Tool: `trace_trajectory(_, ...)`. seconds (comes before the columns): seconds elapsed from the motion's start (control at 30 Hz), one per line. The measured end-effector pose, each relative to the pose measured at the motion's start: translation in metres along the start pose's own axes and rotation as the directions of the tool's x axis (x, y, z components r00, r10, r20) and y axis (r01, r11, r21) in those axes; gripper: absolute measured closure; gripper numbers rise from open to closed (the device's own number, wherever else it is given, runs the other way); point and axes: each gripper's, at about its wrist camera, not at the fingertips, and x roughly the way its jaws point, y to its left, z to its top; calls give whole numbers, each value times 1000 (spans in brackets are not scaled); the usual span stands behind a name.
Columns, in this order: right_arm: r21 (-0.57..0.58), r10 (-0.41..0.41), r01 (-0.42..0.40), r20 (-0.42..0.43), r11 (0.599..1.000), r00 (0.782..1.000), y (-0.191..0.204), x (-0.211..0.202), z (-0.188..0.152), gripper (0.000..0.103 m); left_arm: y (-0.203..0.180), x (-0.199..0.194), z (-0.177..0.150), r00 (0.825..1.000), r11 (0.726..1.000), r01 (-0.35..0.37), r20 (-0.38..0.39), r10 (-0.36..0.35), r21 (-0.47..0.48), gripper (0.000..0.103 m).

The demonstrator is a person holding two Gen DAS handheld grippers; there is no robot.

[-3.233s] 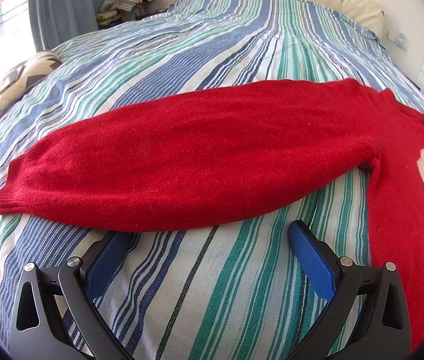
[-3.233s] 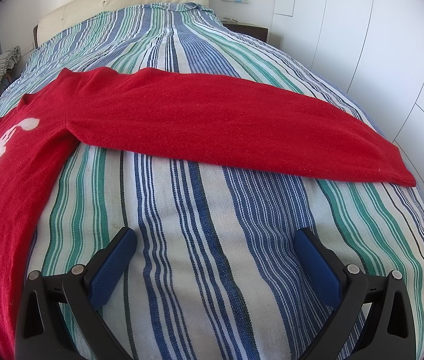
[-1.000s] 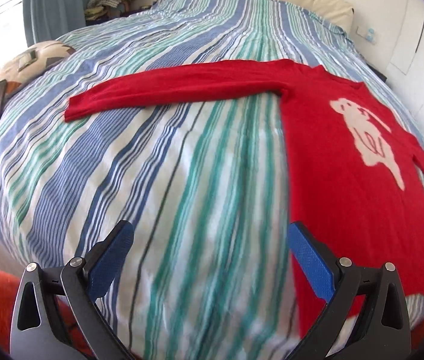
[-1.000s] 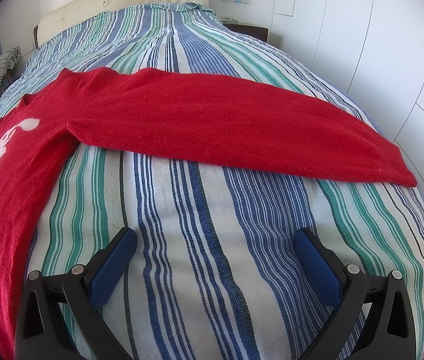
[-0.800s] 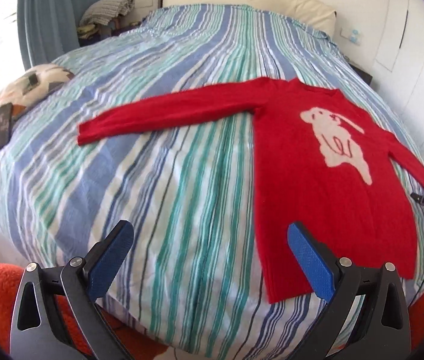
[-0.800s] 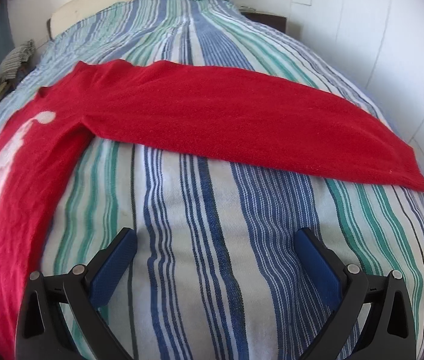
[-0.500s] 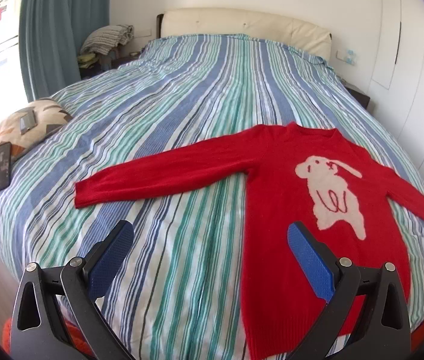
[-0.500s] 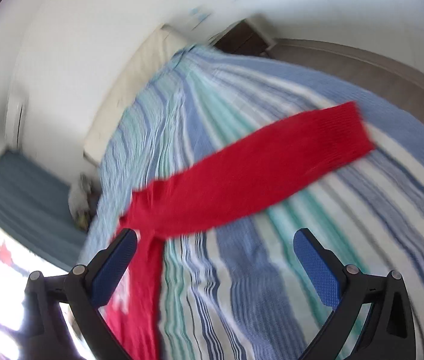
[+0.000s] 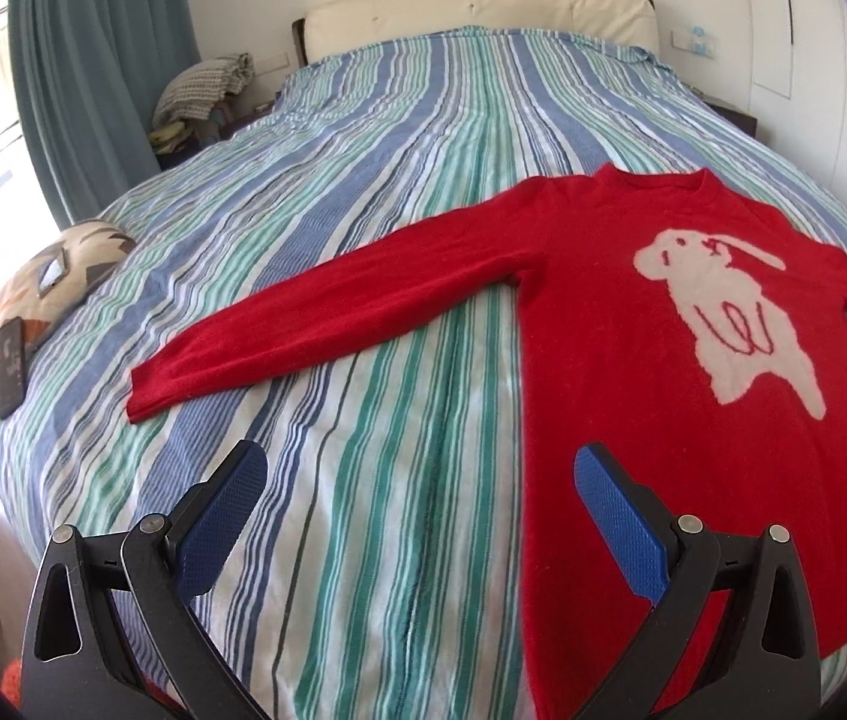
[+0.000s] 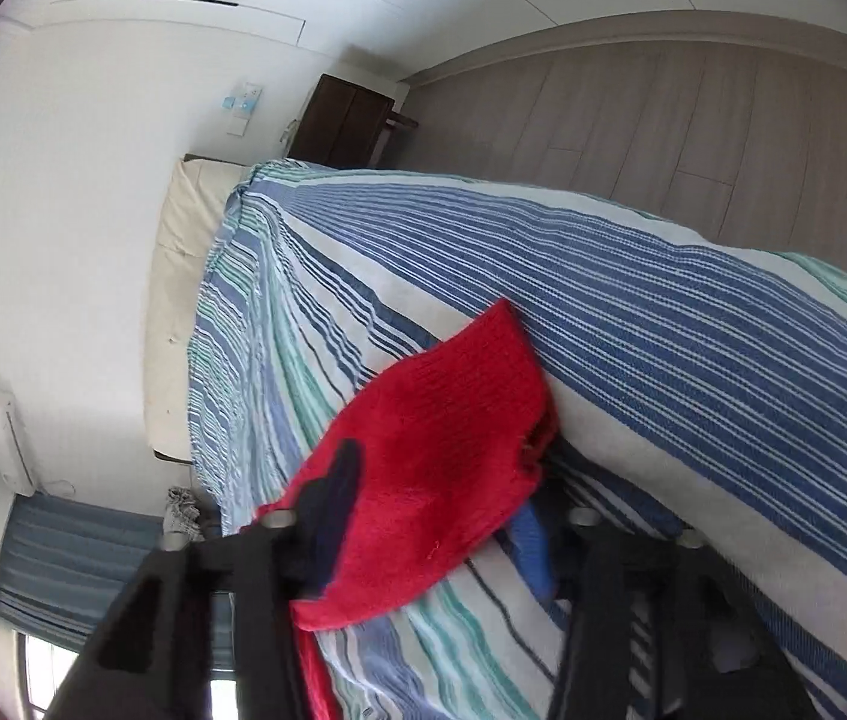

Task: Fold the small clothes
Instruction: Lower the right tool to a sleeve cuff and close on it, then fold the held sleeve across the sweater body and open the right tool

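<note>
Red sweater (image 9: 633,372) with a white rabbit design lay flat, face up, on the striped bed (image 9: 399,192), one sleeve (image 9: 327,312) stretched out sideways. Left tool (image 9: 417,480) hung over the bed's near edge, fingers wide apart, holding nothing. Right tool (image 10: 435,516), tilted sharply, straddled the other sleeve's cuff (image 10: 447,444); grip impossible to confirm.

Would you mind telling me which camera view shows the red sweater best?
The left wrist view: the red sweater lies flat on the striped bed, with the body, neckline, white animal design and one full sleeve visible. The right wrist view shows only a sleeve end up close, between the right gripper fingers.
</note>
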Motion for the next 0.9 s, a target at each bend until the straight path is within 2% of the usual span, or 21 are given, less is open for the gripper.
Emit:
trace_trajectory(0.03,9,-19,19,-14,1000,1000,-3,4,1,99,3,2,-1,1000,1000,-11,-3,11,4,1)
trace_trajectory(0.1,-24,-55,56,36,998,998,8,-3,-3,99,13,5,-3,1000,1000,-23,-9,23,-7,0)
trace_trajectory(0.17,-186,-71,84,76,979,995,49,-14,-9,99,29,7,-5,1000,999,-10,-5,10,-45,1)
trace_trajectory(0.27,-449,-29,49,51,892,998,142,-17,-39,99,54,11,-16,1000,992,14,0,-14,-125,1)
trace_trajectory(0.37,-605,69,-87,-52,792,996,242,-3,-88,99,73,23,-27,999,978,17,-38,-26,-208,1)
trace_trajectory(0.47,-702,118,-229,-204,675,972,330,29,-158,99,83,26,-26,998,964,39,-33,-50,-264,1)
trace_trajectory(0.57,-750,88,-324,-337,576,937,381,75,-236,99,88,23,-27,999,963,32,-20,-39,-268,1)
trace_trajectory(0.6,-749,58,-355,-392,559,918,389,96,-260,96,90,23,-28,999,961,37,-20,-44,-275,1)
trace_trajectory(0.63,-732,16,-383,-454,564,891,391,119,-282,91,93,22,-29,998,958,46,-20,-53,-285,1)
trace_trajectory(0.67,-702,-26,-403,-514,587,858,390,140,-299,71,95,22,-30,998,955,54,-20,-62,-293,1)
trace_trajectory(0.7,-675,-47,-415,-553,610,832,385,154,-312,56,97,22,-31,998,953,56,-21,-65,-298,1)
trace_trajectory(0.73,-653,-43,-425,-574,627,818,383,161,-318,55,99,22,-31,998,953,53,-23,-62,-300,1)
trace_trajectory(0.8,-618,-7,-439,-584,652,812,375,163,-316,55,102,22,-31,998,952,49,-22,-59,-301,1)
trace_trajectory(0.9,-621,-7,-390,-537,680,843,361,156,-290,55,105,24,-30,997,948,61,-19,-70,-311,1)
